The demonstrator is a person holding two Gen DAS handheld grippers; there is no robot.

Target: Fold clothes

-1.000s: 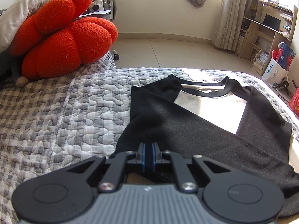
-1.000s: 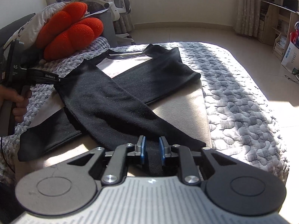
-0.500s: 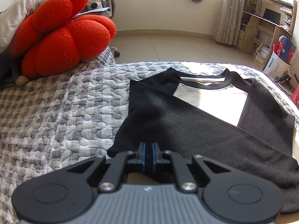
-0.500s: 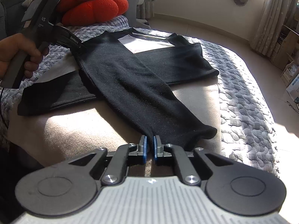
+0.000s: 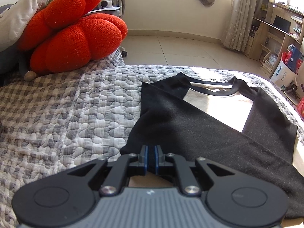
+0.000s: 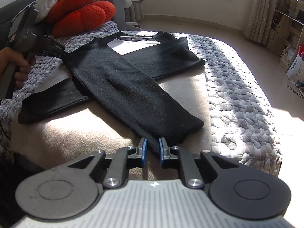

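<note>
A long-sleeved shirt (image 6: 133,87) with a cream body and black sleeves lies flat on the bed (image 6: 237,98), on a grey quilted cover. Both black sleeves are folded across the body, so they cross each other — the sleeve on top runs from the shoulder at the left down to the near edge of the shirt.

The left hand-held gripper (image 5: 151,158) has its blue pads pressed together on the black cloth at the shoulder edge of the shirt. In the right wrist view this same gripper is seen at the left, held by a hand (image 6: 17,66), with its tip at the shoulder of the top sleeve.

The right hand-held gripper (image 6: 152,152) is spread a little. The cuff end of the top sleeve lies between its two blue pads, but the pads do not press on it.

An orange knitted cushion (image 5: 70,30) sits at the head of the bed, well apart from the shirt — behind it is a grey pillow (image 5: 24,13).
</note>
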